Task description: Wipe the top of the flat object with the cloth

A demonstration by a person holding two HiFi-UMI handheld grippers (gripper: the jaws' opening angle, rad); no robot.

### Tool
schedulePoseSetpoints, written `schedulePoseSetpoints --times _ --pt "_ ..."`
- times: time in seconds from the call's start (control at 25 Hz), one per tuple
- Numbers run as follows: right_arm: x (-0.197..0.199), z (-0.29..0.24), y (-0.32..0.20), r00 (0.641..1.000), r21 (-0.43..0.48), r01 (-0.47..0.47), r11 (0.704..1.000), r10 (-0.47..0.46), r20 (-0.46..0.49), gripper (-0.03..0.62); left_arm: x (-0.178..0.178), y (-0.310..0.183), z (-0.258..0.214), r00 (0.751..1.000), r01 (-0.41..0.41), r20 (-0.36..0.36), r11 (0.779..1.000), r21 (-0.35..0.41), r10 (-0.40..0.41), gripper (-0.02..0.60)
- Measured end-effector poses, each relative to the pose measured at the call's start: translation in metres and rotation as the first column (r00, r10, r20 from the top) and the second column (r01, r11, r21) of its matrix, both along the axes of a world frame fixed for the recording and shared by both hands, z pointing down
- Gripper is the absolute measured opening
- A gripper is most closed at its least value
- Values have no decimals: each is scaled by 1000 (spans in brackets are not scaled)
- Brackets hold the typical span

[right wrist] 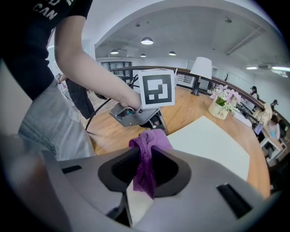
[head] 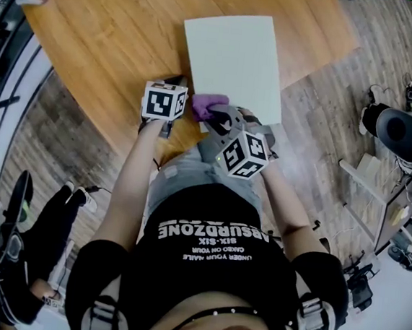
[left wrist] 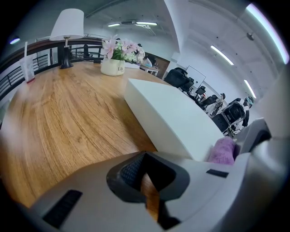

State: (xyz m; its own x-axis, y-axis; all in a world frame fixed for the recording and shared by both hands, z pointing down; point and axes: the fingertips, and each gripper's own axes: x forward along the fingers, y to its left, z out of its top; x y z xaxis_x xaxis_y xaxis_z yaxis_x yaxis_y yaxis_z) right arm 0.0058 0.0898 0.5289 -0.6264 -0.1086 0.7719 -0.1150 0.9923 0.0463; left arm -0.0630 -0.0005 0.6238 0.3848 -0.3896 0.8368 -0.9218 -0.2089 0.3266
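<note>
We hold the left tongs (head: pixel 175 82) (left wrist: pixel 144 181) low over the bare wood tabletop (head: pixel 110 35), just left of the flat white board (head: pixel 234 62). Its two jaws are close together with only a thin slit between them, and we see nothing in the slit but wood. Far down the tabletop stand a lamp (left wrist: pixel 67 27) and then a flower pot (left wrist: pixel 112 67). The flat white board (left wrist: pixel 176 115) lies flat on the tabletop, with its near edge at the side where we stand. At its near left corner is the purple cloth (head: pixel 209 104) (left wrist: pixel 223 151). The right tongs (head: pixel 212 115) (right wrist: pixel 145 170) pinch the cloth (right wrist: pixel 146 154) tight, and it bunches up above the jaws and hangs down below them over the flat white board (right wrist: pixel 213 140).
</note>
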Motion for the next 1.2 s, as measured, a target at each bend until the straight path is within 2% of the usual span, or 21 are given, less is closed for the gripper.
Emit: schedulePoseSetpoints --times 0.32,0.64,0.88,1.0,1.2 --pt "7 1 23 997 -69 73 995 -74 -19 94 -3 -3 1 1000 -6 10 1000 10 6 14" --pt "21 -3 38 984 -186 170 968 -178 -30 94 -1 -5 1 1000 -11 13 1000 9 10 14" --pt "23 -30 21 983 -231 184 955 -183 28 94 1 -4 -1 1000 -15 13 1000 9 15 14" --pt "30 -41 -6 984 -203 177 963 -177 19 94 2 -2 3 1000 -13 11 1000 -1 13 14" --pt "38 -59 -60 990 -87 139 986 -141 -14 94 4 0 0 1000 -16 18 1000 -5 16 14"
